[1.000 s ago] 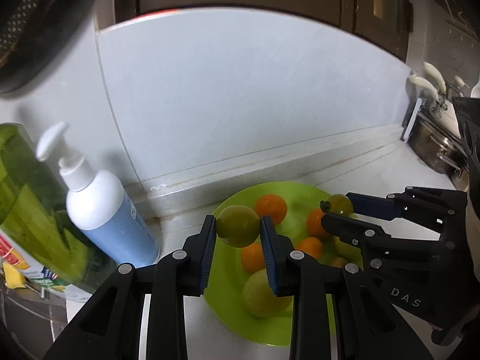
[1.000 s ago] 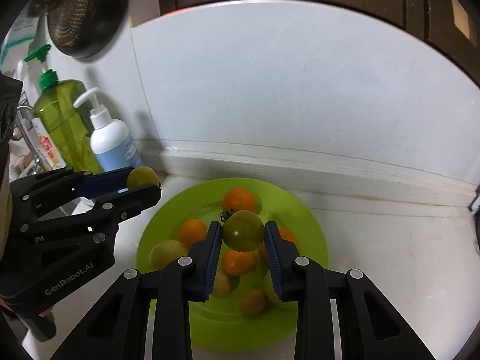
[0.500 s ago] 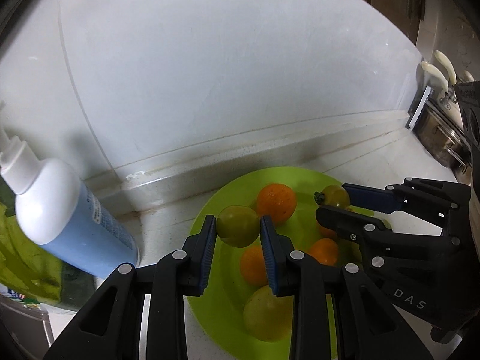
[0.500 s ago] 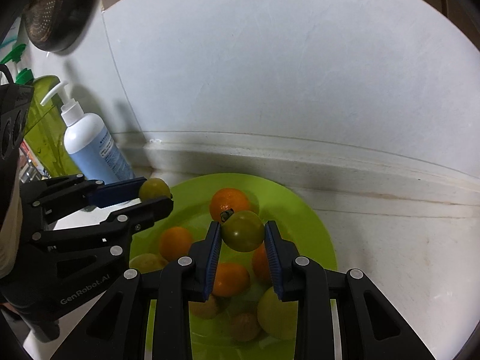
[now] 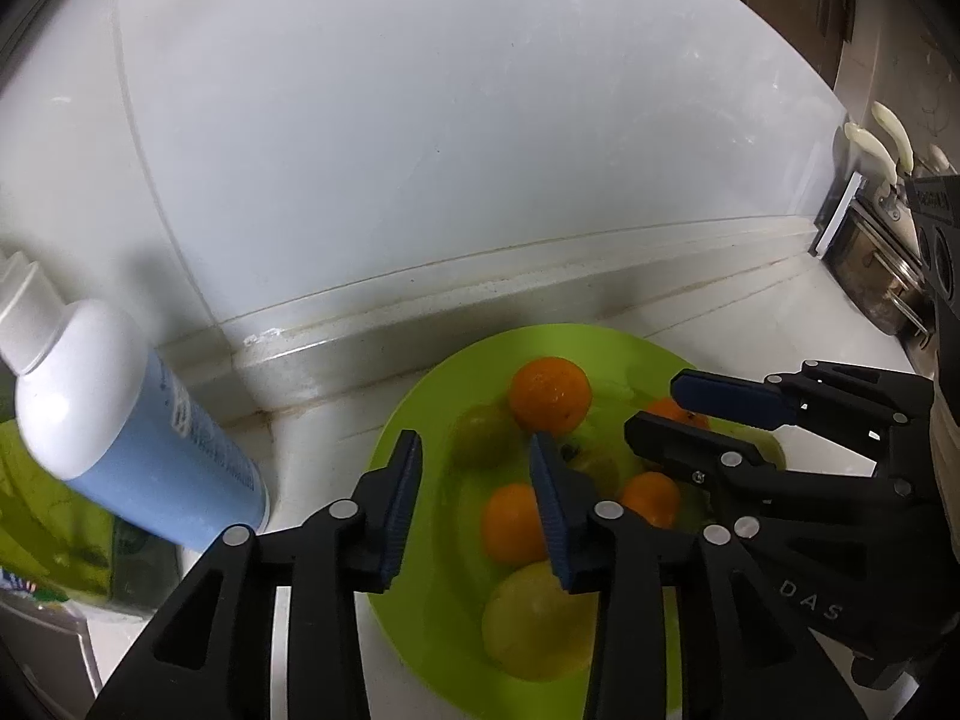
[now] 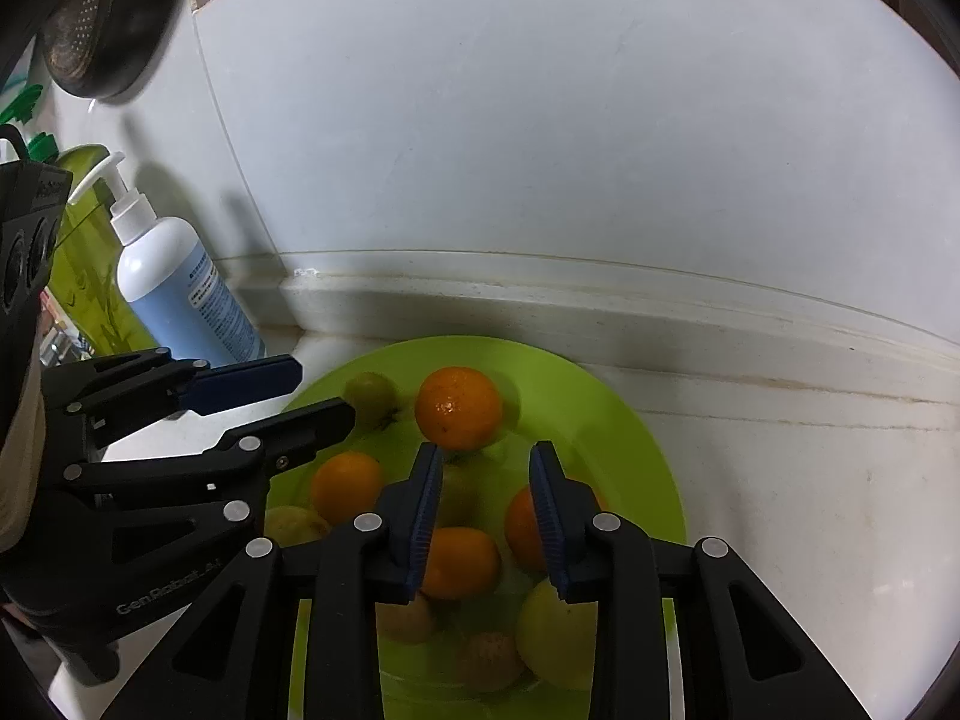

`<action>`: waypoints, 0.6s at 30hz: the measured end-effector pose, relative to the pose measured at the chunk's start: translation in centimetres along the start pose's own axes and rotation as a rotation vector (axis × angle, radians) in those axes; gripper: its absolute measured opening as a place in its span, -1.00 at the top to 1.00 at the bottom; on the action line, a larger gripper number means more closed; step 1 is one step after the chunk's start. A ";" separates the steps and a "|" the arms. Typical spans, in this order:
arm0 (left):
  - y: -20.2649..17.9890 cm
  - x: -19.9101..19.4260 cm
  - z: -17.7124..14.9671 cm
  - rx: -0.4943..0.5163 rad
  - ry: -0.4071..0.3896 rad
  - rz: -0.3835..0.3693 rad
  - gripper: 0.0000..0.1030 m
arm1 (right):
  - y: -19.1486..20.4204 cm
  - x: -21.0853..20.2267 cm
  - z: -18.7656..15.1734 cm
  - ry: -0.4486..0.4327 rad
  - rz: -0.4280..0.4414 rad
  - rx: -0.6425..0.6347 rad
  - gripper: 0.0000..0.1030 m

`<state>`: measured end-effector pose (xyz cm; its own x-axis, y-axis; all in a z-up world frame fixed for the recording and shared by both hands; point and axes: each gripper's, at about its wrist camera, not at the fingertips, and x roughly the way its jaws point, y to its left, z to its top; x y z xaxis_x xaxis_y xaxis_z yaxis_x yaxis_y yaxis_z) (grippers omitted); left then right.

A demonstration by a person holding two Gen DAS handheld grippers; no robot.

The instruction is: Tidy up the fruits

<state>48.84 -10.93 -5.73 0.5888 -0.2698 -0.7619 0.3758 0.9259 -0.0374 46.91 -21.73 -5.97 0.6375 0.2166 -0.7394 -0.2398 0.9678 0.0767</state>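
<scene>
A pump bottle point(image 5: 138, 438) stands at the far left. The left gripper point(image 5: 474, 480) hangs released over the green plate point(image 5: 396, 468) – nothing between its jaws – and the right gripper point(image 6: 486, 498) is likewise released. Oranges point(image 6: 459, 408) and greenish fruits point(image 5: 534, 624) lie on the plate. Drop-off looks finished; next needs another fruit found.

Dim, cool light — fisheye bending and dark corners, soft motion blur on the fruit point(image 5: 487, 435).

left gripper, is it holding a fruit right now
No, the left gripper is open with nothing between its pads, above the green plate.
</scene>
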 end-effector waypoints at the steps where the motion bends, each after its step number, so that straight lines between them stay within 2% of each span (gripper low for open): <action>1: 0.0 -0.2 -0.1 -0.002 -0.002 0.009 0.23 | 0.0 -0.2 -0.1 -0.002 -0.003 0.003 0.36; 5: -0.1 -2.0 -0.9 -0.012 -0.018 0.033 0.20 | 0.3 -1.4 -0.7 -0.026 -0.022 0.011 0.25; 8: -0.4 -4.1 -1.7 -0.023 -0.040 0.061 0.08 | 0.8 -3.0 -1.2 -0.054 -0.037 0.017 0.11; 12: -0.9 -7.5 -3.2 -0.019 -0.075 0.104 -0.01 | 1.5 -5.8 -2.4 -0.097 -0.057 0.027 -0.01; 18: -1.7 -13.2 -6.0 -0.038 -0.152 0.163 -0.25 | 2.5 -11.1 -4.9 -0.168 -0.090 0.050 -0.16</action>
<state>36.19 -7.39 0.51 0.7416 -0.1494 -0.6540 0.2409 0.9692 0.0517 35.62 -22.40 -0.85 0.7687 0.1436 -0.6233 -0.1424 0.9884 0.0521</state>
